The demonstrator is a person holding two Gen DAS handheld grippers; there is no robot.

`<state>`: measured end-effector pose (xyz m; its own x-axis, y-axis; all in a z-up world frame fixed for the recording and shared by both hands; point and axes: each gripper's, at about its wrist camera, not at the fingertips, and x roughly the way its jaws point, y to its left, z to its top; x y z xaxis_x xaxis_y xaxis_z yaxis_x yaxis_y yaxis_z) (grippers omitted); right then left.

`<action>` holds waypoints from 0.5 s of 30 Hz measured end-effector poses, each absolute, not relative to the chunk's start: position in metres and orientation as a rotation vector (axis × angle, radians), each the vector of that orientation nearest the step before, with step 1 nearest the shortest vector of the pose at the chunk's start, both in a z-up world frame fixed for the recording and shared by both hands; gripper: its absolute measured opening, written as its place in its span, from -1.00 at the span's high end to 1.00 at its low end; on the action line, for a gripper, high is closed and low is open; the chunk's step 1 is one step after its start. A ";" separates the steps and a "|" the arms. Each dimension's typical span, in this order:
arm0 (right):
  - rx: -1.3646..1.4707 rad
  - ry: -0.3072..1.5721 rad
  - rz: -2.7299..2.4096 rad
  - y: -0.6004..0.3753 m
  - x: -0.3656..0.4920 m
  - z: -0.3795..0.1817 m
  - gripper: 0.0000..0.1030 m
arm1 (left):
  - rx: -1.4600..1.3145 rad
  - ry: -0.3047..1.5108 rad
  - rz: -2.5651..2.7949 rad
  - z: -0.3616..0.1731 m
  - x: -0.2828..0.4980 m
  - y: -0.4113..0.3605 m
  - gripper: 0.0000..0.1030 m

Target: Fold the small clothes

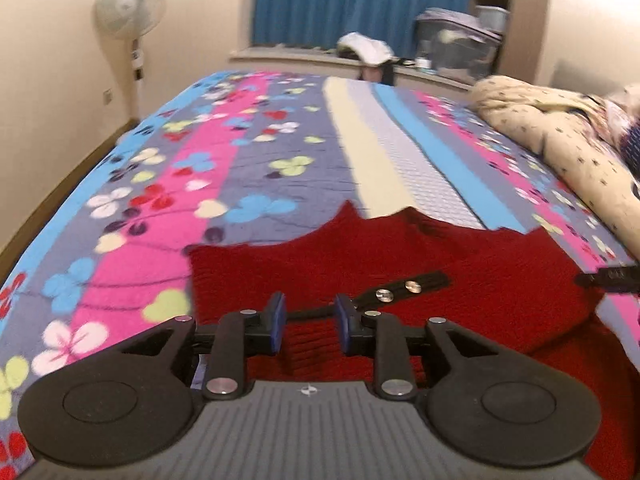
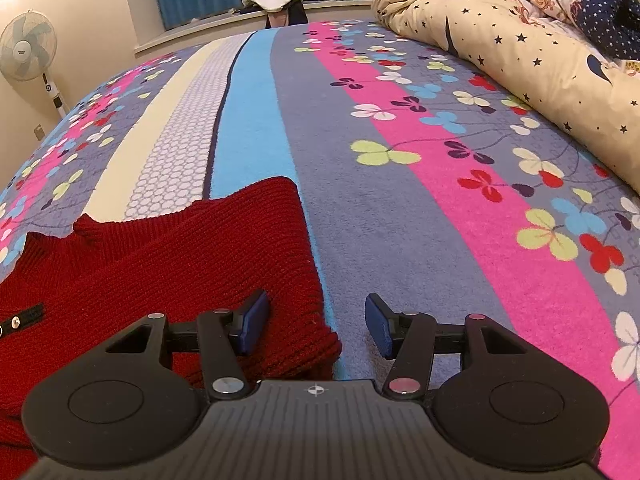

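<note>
A small red knit garment (image 1: 400, 256) lies flat on the bed, with a black buttoned strap (image 1: 404, 288) across it. My left gripper (image 1: 310, 322) hovers low over its near middle, jaws partly open, with red knit between the blue pads; no grip is visible. In the right wrist view the same garment (image 2: 180, 256) fills the lower left, a sleeve folded across it. My right gripper (image 2: 316, 322) is open at the garment's right edge; its left pad (image 2: 252, 320) is over the knit, its right pad (image 2: 380, 326) over the bedspread.
The bed has a striped floral bedspread (image 2: 400, 184). A cream star-print duvet (image 2: 520, 40) is heaped along the right side. A standing fan (image 1: 130, 8) is by the left wall. A windowsill with clothes (image 1: 366, 48) and storage boxes (image 1: 460, 44) lies beyond the bed.
</note>
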<state>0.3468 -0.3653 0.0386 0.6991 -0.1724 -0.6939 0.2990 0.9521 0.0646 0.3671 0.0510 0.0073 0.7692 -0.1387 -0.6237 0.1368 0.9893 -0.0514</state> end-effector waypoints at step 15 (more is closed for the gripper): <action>0.185 0.749 -0.264 -0.366 0.345 0.038 -0.09 | 0.127 0.796 -0.160 -0.018 0.371 0.034 0.14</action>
<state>0.3449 -0.3660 0.0378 0.7014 -0.1704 -0.6921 0.3013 0.9508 0.0713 0.3706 0.0342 -0.0179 0.6886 -0.0947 -0.7190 0.1902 0.9803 0.0530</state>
